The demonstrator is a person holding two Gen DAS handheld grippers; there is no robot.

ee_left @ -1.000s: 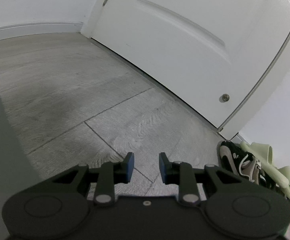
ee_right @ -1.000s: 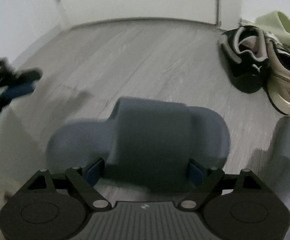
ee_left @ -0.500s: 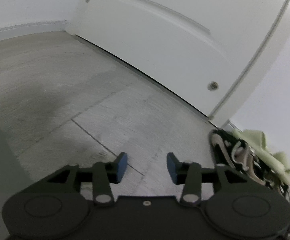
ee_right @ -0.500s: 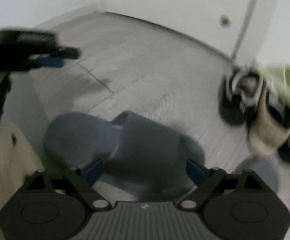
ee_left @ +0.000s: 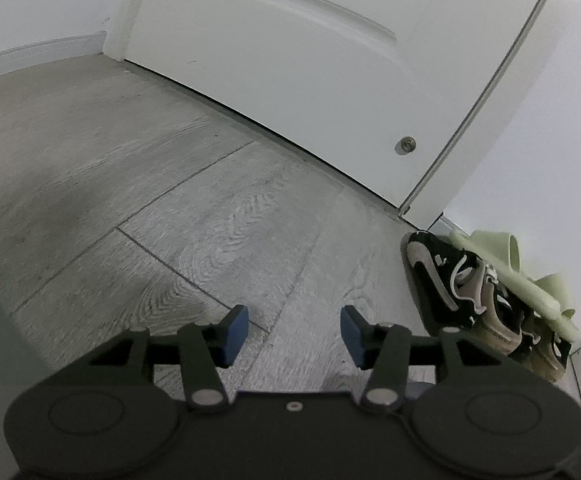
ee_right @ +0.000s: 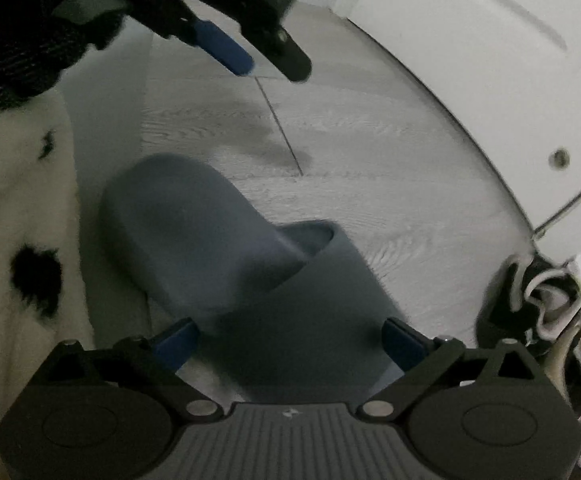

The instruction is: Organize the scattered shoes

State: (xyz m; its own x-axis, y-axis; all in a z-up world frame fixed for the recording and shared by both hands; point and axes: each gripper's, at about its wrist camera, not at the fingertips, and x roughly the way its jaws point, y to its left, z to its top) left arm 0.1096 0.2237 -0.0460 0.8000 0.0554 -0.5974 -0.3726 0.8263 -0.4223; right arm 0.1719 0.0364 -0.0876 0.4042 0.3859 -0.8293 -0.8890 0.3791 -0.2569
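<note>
The grey-blue slide sandal (ee_right: 226, 240) is gripped across its strap by the right tool (ee_right: 290, 336); the left tool (ee_left: 294, 330) is held open, empty. The sandal could be twisted loose by the soft strap yielding.

1. Grey wood-look floor (ee_left: 218, 216), laid in planks; dark seams are seen between them.
2. White panelled door (ee_left: 290, 60), shut; a small round metal fitting (ee_left: 405, 145) is set low near its edge.
3. White baseboard (ee_left: 38, 54) along the left wall.
4. White fabric with black spots (ee_right: 22, 240) is seen at left, right wrist view.
</note>
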